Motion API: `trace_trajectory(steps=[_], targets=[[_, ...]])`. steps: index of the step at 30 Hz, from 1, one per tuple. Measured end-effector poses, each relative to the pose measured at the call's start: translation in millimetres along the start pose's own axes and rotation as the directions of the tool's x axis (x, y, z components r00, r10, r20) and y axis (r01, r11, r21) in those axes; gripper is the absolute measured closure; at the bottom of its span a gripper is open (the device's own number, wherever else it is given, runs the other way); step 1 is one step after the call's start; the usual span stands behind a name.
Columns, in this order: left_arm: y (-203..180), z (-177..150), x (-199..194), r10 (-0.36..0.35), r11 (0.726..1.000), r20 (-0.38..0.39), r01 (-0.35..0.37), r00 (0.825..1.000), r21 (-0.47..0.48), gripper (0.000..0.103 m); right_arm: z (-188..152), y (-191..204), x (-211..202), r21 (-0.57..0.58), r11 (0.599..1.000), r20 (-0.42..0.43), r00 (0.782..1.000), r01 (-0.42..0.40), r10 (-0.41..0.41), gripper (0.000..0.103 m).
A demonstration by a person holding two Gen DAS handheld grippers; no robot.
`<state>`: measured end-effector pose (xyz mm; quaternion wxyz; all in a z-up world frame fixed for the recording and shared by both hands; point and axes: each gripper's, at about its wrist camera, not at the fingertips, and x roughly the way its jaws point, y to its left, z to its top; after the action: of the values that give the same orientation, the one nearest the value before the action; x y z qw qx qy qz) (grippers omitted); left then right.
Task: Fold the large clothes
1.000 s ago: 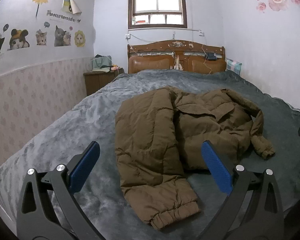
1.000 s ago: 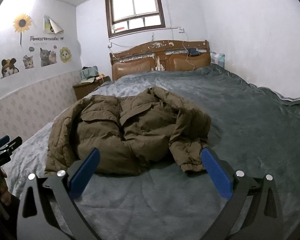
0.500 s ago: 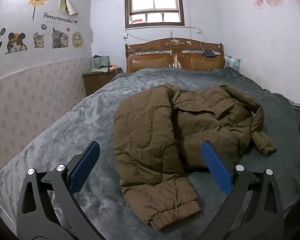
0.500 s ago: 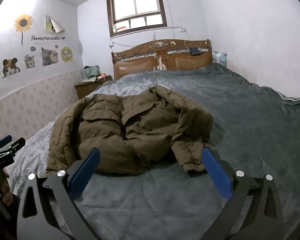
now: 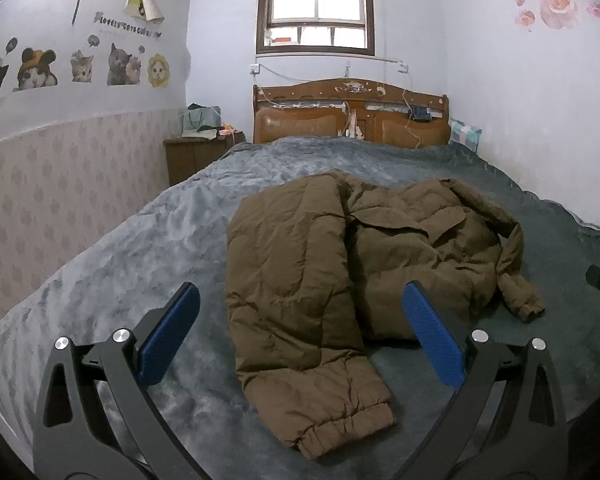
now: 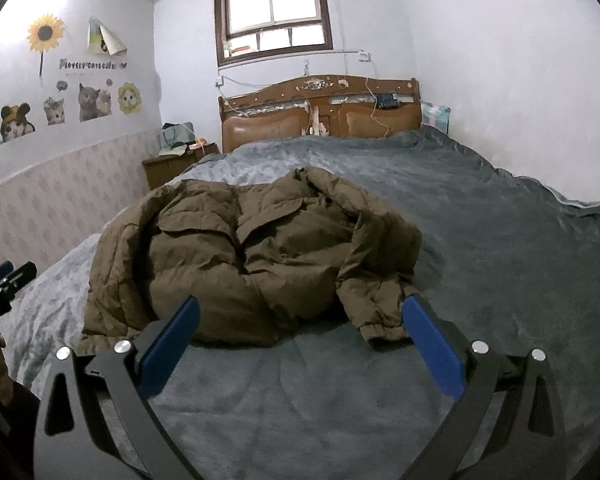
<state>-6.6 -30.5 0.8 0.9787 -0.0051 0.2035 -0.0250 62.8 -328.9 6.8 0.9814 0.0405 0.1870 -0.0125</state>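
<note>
Closer now: one jacket (image 5: 339,264), two claws (image 5: 300,336).

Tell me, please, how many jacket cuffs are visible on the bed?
2: one cuff lies nearest the left gripper; the other cuff lies by the right gripper.

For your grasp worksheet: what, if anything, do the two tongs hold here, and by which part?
Nothing is held. The left tongs and right tongs are both open above the bed, short of the brown padded jacket.
</note>
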Motion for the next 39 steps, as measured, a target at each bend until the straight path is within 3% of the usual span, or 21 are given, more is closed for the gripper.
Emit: trace_trajectory(steps=[9,15,18,22,26,30,32,33,35,36,37,39], targets=[[10.4,0.3,14.7,0.001,0.998,-0.052,-0.004,0.999,-0.06,0.003,-0.7,-1.1,5.4,0.015,1.0,-0.014,1.0,-0.006,0.006,0.002],[5.0,-1.1,52.0,0.043,0.998,-0.146,-0.049,0.988,-0.035,0.003,10.7,-17.2,36.3,0.048,0.999,-0.038,0.999,0.011,-0.01,0.002],[0.0,-2.6,80.1,0.061,0.998,-0.184,-0.065,0.981,-0.016,0.003,22.2,-28.9,66.0,0.009,0.997,-0.057,0.995,0.076,-0.076,0.002],[-15.5,-1.2,122.4,0.121,0.991,-0.205,-0.106,0.971,0.084,0.003,38.6,-53.2,121.1,0.009,0.991,-0.108,0.985,0.135,-0.133,0.002],[-26.1,-2.0,164.0,0.144,0.985,-0.26,-0.113,0.955,0.13,0.003,45.0,-71.6,182.0,0.024,0.988,-0.187,0.972,0.15,-0.143,0.002],[-29.9,-4.8,192.0,0.158,0.982,-0.309,-0.115,0.938,0.151,0.003,42.2,-80.8,217.6,0.039,0.984,-0.231,0.96,0.172,-0.158,0.002],[-28.2,-7.1,206.9,0.202,0.971,-0.317,-0.147,0.927,0.188,0.003,39.2,-84.8,233.7,0.049,0.982,-0.267,0.95,0.185,-0.165,0.002],[-25.7,-7.5,211.0,0.198,0.972,-0.323,-0.143,0.925,0.186,0.003,38.3,-85.4,239.2,0.041,0.981,-0.276,0.946,0.189,-0.171,0.008],[-14.6,-6.4,220.1,0.154,0.983,-0.343,-0.109,0.927,0.147,0.034,36.1,-87.4,250.4,0.023,0.978,-0.287,0.938,0.21,-0.194,0.03],[-8.0,-5.4,224.0,0.13,0.989,-0.363,-0.094,0.923,0.116,0.063,34.3,-92.5,258.4,0.041,0.977,-0.309,0.933,0.209,-0.187,0.05],[1.9,-4.2,227.2,0.121,0.992,-0.377,-0.1,0.918,0.075,0.076,33.0,-96.8,262.4,0.066,0.977,-0.321,0.932,0.202,-0.17,0.078],[25.6,0.4,228.3,0.129,0.99,-0.372,-0.139,0.919,-0.001,0.09,32.7,-106.2,265.9,0.099,0.969,-0.325,0.928,0.225,-0.183,0.091]])
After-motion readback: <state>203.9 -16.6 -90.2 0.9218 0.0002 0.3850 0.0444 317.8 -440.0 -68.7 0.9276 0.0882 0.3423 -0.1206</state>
